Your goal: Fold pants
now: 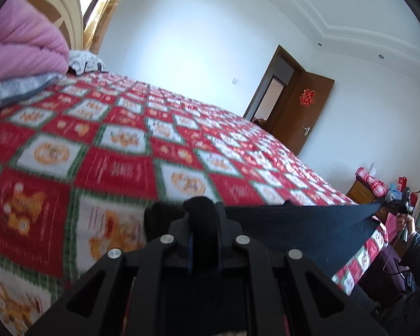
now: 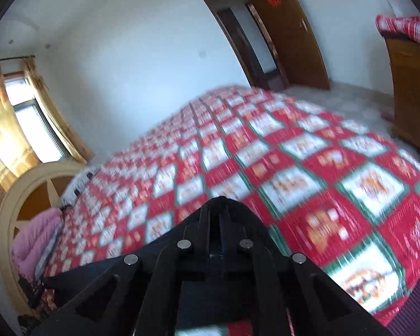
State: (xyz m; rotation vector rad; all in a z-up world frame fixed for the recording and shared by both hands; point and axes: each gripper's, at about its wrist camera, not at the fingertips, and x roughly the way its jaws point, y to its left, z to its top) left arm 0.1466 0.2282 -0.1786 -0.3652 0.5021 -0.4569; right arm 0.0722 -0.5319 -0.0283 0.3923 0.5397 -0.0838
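Pants (image 1: 308, 229) are dark, soft and floppy, stretched taut above the bed (image 1: 126, 145) between both grippers. Left gripper (image 1: 203, 210) and right gripper (image 2: 219, 210) each have jaws clamped on bunched fabric; gripping the edge corners seems smartest.

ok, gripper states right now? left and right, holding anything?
Left gripper: closed on a bunched edge of the dark pants.
Right gripper: closed on the other end of the pants, fabric stretched between the two.
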